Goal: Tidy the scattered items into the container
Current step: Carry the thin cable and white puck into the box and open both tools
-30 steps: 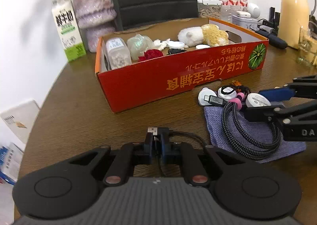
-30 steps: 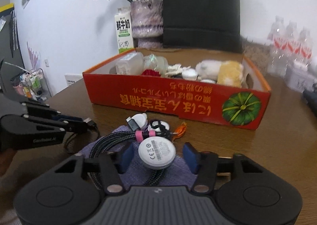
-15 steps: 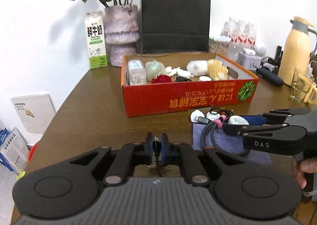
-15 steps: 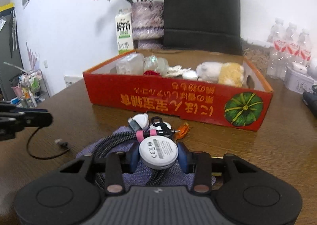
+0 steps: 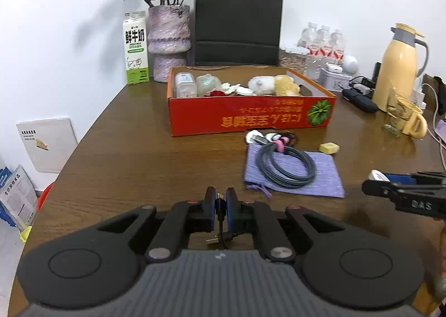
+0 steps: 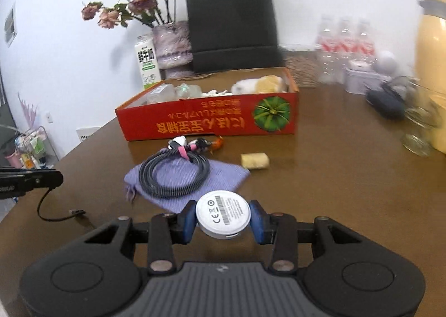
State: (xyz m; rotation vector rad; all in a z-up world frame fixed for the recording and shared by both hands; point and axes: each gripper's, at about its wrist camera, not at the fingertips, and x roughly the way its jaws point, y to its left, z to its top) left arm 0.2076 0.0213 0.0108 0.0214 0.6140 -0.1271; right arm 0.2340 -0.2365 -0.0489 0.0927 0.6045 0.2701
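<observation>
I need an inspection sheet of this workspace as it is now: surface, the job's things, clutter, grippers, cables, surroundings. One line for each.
Surface: brown wooden table, no spill seen.
Job's things: red box partly filled; purple pouch and yellow block lie on the table in front of it.
Clutter: milk carton, vase, black bag, bottles, yellow jug.
Grippers: left gripper shut on a thin black cable; right gripper shut on a white round puck.
Cables: grey coiled cable rests on the pouch.
Surroundings: white wall; papers beside the table's left edge.
</observation>
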